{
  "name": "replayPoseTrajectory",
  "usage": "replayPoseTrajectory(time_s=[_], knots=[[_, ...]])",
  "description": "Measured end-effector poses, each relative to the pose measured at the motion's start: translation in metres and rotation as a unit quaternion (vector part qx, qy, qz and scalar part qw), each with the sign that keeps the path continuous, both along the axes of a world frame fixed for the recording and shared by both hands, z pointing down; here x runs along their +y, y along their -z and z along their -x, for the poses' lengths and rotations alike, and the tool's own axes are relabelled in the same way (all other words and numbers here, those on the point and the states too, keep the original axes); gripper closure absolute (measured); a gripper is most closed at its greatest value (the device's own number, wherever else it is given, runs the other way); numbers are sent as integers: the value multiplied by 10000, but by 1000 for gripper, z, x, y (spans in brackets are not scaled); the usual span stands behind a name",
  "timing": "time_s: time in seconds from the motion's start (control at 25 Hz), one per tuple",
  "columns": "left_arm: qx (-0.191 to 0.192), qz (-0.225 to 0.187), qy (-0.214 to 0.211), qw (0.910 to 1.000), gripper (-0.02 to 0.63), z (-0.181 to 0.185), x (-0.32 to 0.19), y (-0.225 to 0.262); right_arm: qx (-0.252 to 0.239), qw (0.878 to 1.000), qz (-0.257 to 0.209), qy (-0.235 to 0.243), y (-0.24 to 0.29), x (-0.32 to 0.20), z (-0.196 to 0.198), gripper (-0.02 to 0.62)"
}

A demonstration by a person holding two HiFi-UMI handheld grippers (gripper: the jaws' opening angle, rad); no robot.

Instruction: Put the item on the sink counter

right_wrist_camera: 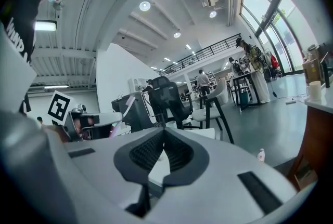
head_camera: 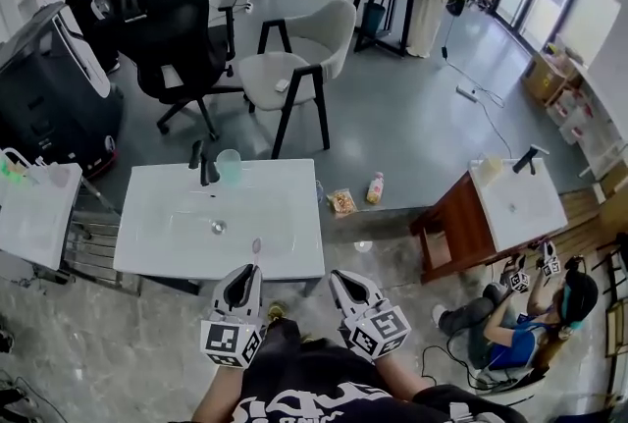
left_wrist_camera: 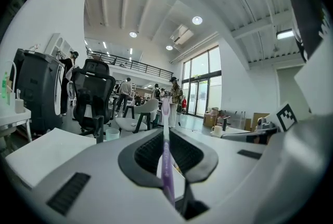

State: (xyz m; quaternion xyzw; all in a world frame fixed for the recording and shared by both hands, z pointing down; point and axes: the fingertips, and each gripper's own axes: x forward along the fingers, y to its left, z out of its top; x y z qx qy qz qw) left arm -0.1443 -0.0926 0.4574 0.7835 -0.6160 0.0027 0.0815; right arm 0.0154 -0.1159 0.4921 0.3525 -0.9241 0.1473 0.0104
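L gripper (head_camera: 244,276), lower centre, clamped on purple toothbrush (left_wrist_camera: 166,160), brush tip over sink counter (head_camera: 294,259) edge; R gripper (right_wrist_camera: 164,133) pinched together (empty).

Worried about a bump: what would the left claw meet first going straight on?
Probably nothing on the white sink counter: the left claw, gripping a purple toothbrush, aims right of the translucent green cup; beyond stands a grey chair. Height unclear.

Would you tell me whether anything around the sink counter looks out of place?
Yes: a snack packet and a small bottle are on the floor just right of the sink counter, not on any surface.
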Motion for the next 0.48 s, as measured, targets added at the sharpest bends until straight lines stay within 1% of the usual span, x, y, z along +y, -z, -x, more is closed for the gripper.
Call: replayPoseTrajectory(time_s=[0.28, 0.48], knots=[[-14, -63, -259, 9996, 555, 20, -53, 8, 31, 9997, -79, -226, 8, -47, 20, 578], [-29, -118, -536, 9985, 555, 32, -86, 10, 31, 9987, -181, -471, 12, -74, 34, 578]])
